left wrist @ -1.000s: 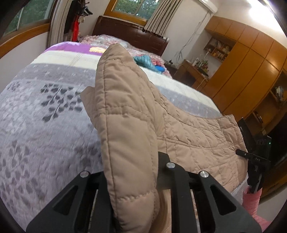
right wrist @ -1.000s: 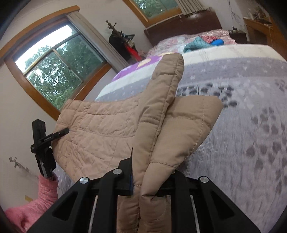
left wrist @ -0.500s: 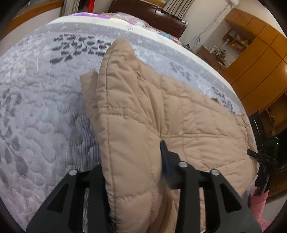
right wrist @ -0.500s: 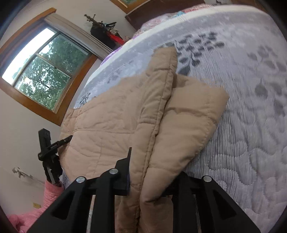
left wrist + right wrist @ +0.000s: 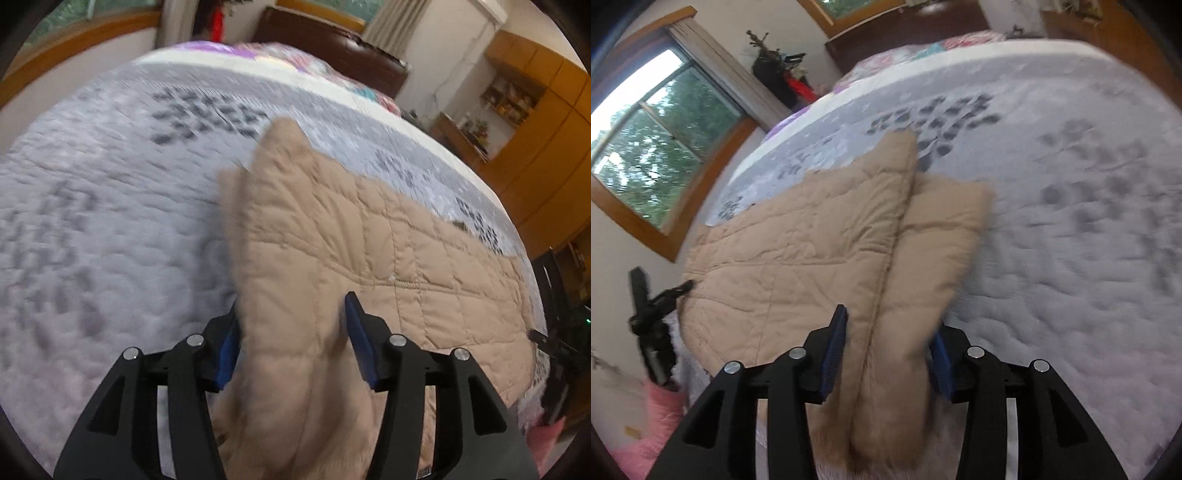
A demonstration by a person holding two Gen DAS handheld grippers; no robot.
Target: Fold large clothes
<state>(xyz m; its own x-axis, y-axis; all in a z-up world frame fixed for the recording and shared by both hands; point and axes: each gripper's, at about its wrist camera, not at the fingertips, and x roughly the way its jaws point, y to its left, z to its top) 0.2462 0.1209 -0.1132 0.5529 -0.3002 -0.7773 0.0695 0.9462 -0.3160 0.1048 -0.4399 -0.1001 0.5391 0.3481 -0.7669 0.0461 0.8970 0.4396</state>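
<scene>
Where fabric bunches between opening jaws, tan quilted jacket point(image 5: 369, 240) blurred, cuff hidden.

no readable text, labels, numbers

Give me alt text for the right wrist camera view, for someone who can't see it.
A hand-held gripper with blue pads, its jaws opening, straddles a thick fold of a tan quilted coat that lies on a bed with a grey patterned bedspread. At the left edge are the other hand-held gripper and a wood-framed window showing green trees.
</scene>
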